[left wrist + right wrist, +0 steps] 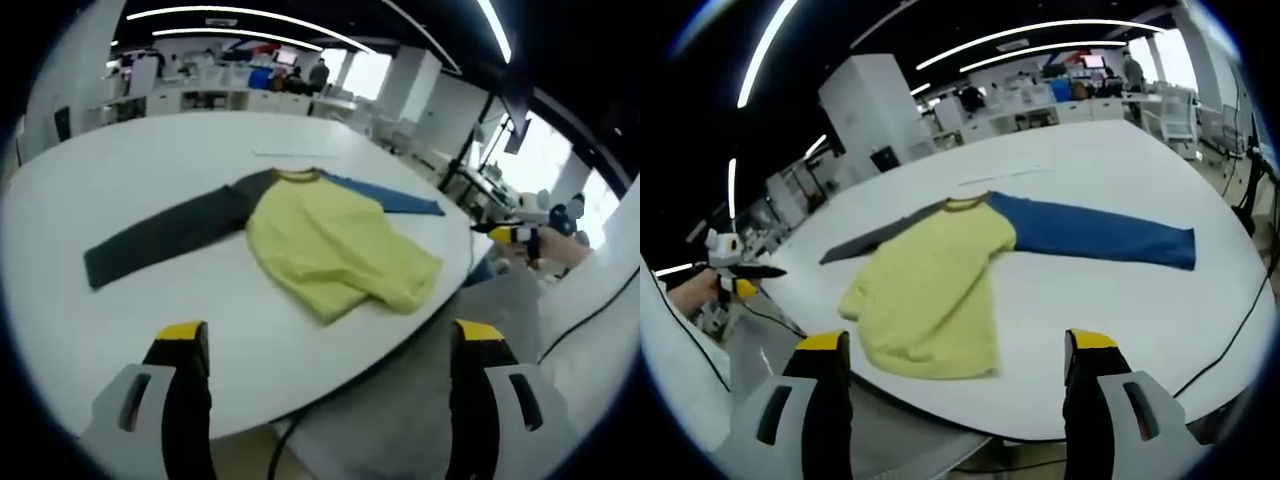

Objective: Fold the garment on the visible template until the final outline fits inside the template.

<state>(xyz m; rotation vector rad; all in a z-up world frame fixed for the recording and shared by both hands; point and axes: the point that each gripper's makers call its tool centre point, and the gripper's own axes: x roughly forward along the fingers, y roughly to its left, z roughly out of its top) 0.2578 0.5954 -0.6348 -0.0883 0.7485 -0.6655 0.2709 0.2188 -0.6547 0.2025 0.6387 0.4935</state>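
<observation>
A long-sleeved shirt lies flat on the round white table (120,150). Its yellow body (335,245) is rumpled at the hem near the table edge. A dark grey sleeve (165,235) stretches one way and a blue sleeve (395,197) the other. In the right gripper view I see the same yellow body (930,285), blue sleeve (1090,235) and grey sleeve (875,240). My left gripper (330,332) hangs open short of the near table edge, holding nothing. My right gripper (958,342) is open above the hem, also holding nothing. A faint thin line (290,153) marks the table beyond the collar.
The right gripper (515,235), held by a hand, shows off the table's edge; the left gripper (740,270) shows likewise in the right gripper view. A black cable (1240,330) runs along the table rim. Desks, chairs and people stand far behind.
</observation>
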